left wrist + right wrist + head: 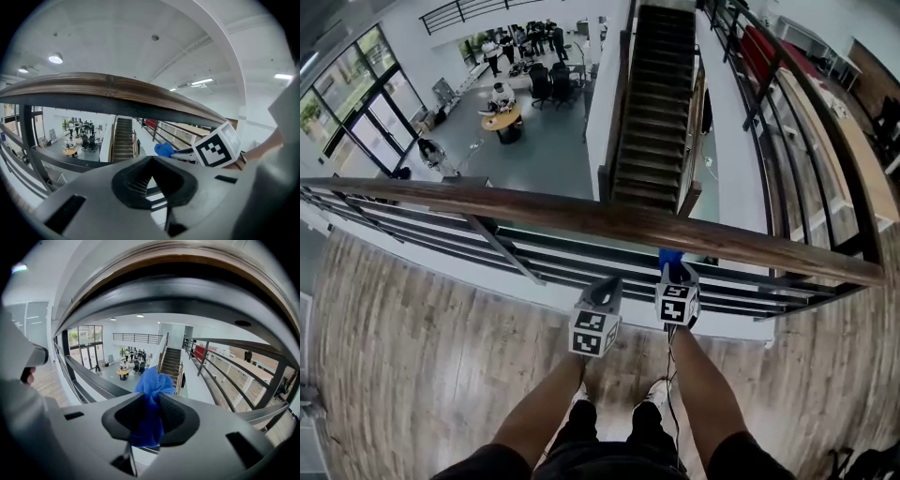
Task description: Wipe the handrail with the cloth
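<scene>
The wooden handrail [534, 211] crosses the head view from left to right, on black metal bars. My right gripper [672, 270] is shut on a blue cloth [670, 256], which sits just below the rail's near edge. In the right gripper view the cloth [152, 385] bunches out between the jaws, under the curved rail [197, 254]. My left gripper [606, 289] is beside it on the left, a little lower, its jaws together with nothing in them. The left gripper view shows the rail [117, 89] overhead and the cloth [164, 149] to the right.
Black horizontal bars [516, 253] run under the rail. Beyond it is a drop to a lower floor with a staircase [656, 103] and people at a round table [502, 117]. I stand on a wooden plank floor [412, 356].
</scene>
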The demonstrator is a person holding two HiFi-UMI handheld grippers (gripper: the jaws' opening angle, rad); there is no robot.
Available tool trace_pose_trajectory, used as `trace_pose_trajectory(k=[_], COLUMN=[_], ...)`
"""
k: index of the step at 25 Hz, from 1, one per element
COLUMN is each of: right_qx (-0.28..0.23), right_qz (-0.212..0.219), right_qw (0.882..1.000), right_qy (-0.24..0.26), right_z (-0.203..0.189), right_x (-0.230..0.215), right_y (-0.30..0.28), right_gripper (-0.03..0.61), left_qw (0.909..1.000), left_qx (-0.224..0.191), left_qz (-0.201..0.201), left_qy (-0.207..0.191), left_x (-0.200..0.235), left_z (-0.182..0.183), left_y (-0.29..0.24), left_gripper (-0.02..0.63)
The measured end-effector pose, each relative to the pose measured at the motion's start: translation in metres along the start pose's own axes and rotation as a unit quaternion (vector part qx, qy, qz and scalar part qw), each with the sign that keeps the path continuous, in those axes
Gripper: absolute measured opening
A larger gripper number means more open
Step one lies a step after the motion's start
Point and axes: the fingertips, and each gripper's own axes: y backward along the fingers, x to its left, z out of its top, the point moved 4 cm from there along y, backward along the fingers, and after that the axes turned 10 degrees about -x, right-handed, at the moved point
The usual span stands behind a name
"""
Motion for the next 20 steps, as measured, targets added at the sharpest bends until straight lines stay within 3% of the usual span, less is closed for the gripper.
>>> trace_pose_trajectory(k=[20], right_qx=[0.004], right_qz=[-0.092], right_qw=[0.995], right_qy=[-0.030], right_z=[-0.059], right_x=[-0.218], right_y=[0.064], right_gripper=[0.092], left_qw=[0.9918], left_qx=[0.042], left_qz=[-0.120], left_qy=[-0.016], left_x=[-0.193], left_z=[-0.025], left_y=[-0.123], left_gripper=[0.005])
